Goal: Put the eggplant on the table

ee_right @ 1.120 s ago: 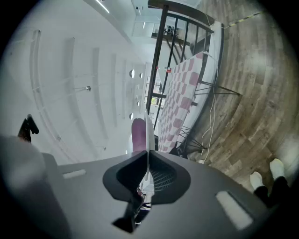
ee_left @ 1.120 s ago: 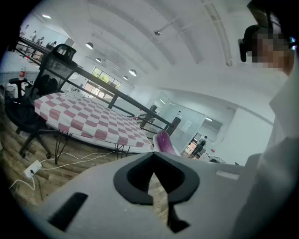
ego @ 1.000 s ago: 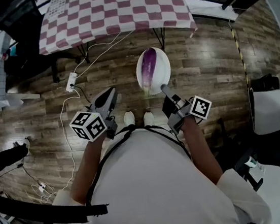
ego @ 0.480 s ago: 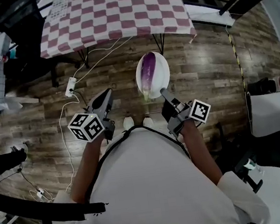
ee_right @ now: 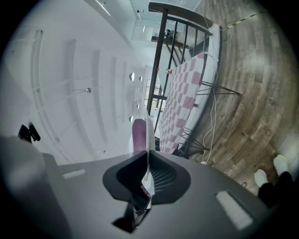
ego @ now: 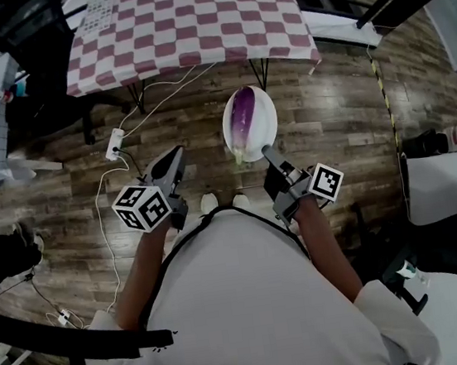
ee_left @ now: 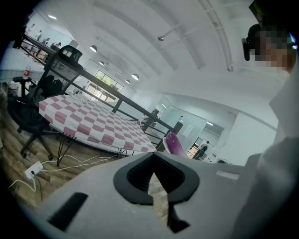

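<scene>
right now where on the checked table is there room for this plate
The checked table is bare along its near edge and middle; only its far left corner is taken, by a printed sheet. The plate with the eggplant, in the right gripper, should fit mid-table.

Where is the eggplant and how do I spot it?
Find the pink checked table. In front of it the right gripper holds a white plate by its rim. The eggplant lies on that plate, the only long purple thing around.
</scene>
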Demonstrator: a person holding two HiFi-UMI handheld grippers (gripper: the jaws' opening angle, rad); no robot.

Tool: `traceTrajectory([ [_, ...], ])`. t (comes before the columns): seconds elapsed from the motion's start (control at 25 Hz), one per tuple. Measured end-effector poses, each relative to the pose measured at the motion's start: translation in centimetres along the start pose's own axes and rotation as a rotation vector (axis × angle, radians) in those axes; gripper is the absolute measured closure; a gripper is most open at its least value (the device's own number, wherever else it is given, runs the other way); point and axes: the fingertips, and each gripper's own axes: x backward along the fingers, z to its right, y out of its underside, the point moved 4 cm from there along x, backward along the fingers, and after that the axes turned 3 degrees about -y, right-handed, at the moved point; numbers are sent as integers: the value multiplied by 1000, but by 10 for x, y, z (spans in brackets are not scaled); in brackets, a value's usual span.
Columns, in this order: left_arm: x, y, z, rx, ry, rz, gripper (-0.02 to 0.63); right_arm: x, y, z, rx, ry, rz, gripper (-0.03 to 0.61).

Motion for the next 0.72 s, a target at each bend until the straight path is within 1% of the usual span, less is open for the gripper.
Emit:
traceTrajectory([
  [0.32, 6, -3, -6, -19, -6, 18, 614, -1, 5, -4, 8, 4, 11, 557],
  [0.72, 18, -11, -24, -30, 5, 31, 614, -13, 18, -13, 17, -6, 34, 557],
])
